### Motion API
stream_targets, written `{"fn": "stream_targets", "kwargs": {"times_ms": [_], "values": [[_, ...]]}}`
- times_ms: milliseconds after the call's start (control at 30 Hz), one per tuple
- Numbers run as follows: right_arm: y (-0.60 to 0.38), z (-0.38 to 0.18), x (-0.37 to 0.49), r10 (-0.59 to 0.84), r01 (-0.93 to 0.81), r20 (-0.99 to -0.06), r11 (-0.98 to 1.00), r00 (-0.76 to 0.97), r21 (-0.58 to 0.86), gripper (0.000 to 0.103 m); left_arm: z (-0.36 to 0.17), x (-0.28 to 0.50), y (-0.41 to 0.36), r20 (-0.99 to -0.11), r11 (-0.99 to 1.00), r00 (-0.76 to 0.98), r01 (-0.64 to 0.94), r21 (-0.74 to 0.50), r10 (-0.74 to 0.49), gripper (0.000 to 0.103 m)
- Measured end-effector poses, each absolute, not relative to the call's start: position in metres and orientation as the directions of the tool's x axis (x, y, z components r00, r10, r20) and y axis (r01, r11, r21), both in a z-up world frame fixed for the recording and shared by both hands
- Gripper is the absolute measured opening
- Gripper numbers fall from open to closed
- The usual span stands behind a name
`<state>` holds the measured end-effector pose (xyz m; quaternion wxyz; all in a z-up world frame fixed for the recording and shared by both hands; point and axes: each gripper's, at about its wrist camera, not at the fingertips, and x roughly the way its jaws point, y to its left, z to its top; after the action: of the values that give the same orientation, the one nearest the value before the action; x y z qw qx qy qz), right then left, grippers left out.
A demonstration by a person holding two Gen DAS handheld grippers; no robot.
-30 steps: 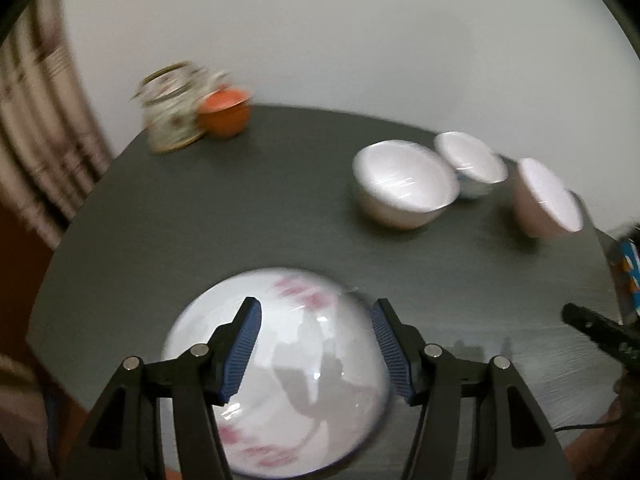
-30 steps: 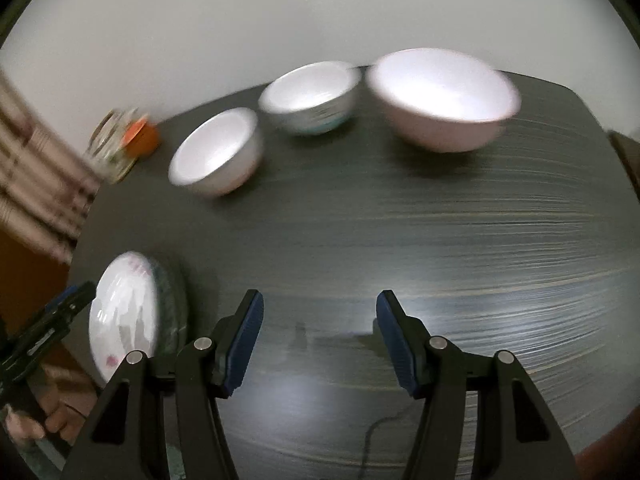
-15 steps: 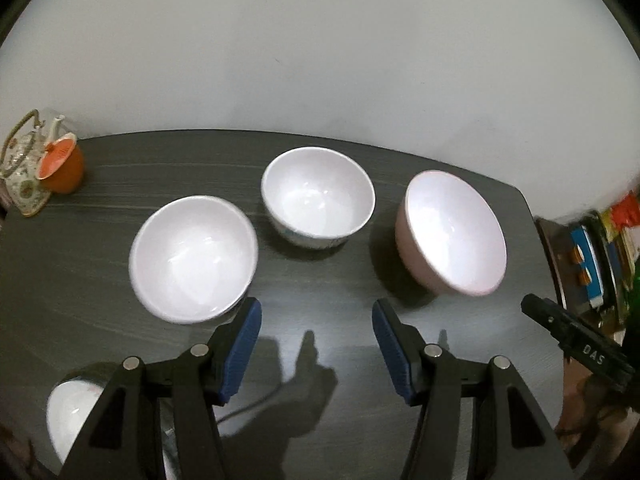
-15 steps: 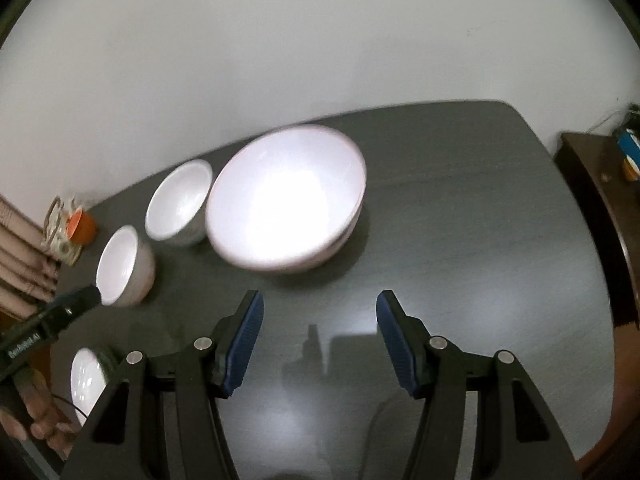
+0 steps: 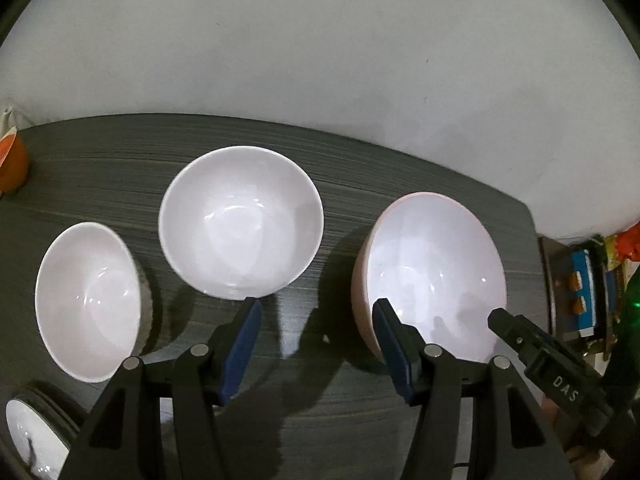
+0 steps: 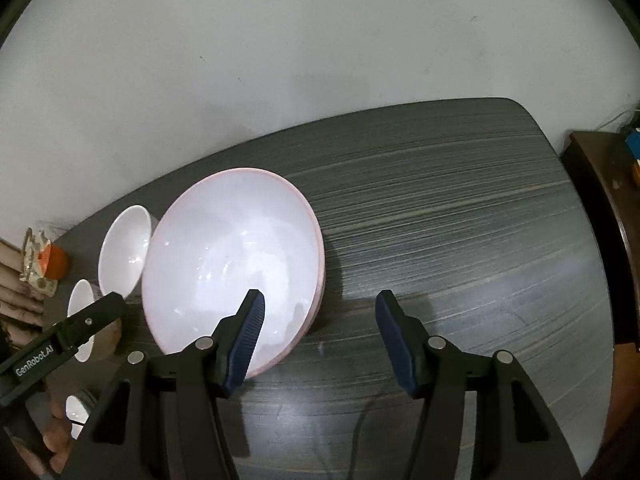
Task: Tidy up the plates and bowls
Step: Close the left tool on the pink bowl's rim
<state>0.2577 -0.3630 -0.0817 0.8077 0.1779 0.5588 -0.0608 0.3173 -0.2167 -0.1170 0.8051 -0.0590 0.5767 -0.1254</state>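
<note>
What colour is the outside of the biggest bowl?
Pink outside, white inside; the biggest bowl shows it best in the left wrist view.

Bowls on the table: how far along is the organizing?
Nothing looks stacked yet: the pink bowl and two white bowls sit separately on the table. Both the left gripper and right gripper are open and empty. All nesting remains, plus the plate at the table's edge.

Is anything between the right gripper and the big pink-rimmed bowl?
Nothing visible. The right gripper stands open over the near right edge of the pink-rimmed bowl, its left finger above the bowl's inside, the other above bare table. The left gripper is off to the side.
</note>
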Motion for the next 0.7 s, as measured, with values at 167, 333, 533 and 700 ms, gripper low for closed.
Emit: {"fn": "stream_targets", "kwargs": {"times_ms": [167, 333, 533, 700], "values": [[-0.361, -0.091, 0.268, 0.112, 0.297, -0.929, 0.928, 0.354, 0.225, 0.053, -0.128, 0.329, -0.227, -0.923, 0.961, 0.272, 0.138, -0.241, -0.271, 0.059], [-0.360, -0.098, 0.274, 0.124, 0.302, -0.935, 0.925, 0.332, 0.230, 0.053, -0.137, 0.336, -0.235, -0.935, 0.961, 0.229, 0.133, -0.245, -0.270, 0.058], [-0.363, -0.105, 0.281, 0.153, 0.309, -0.935, 0.916, 0.321, 0.256, 0.044, -0.142, 0.343, -0.238, -0.938, 0.961, 0.215, 0.126, -0.248, -0.270, 0.039], [-0.368, -0.108, 0.283, 0.189, 0.305, -0.928, 0.907, 0.321, 0.290, 0.025, -0.148, 0.343, -0.240, -0.936, 0.952, 0.190, 0.127, -0.277, -0.298, 0.023]]}}
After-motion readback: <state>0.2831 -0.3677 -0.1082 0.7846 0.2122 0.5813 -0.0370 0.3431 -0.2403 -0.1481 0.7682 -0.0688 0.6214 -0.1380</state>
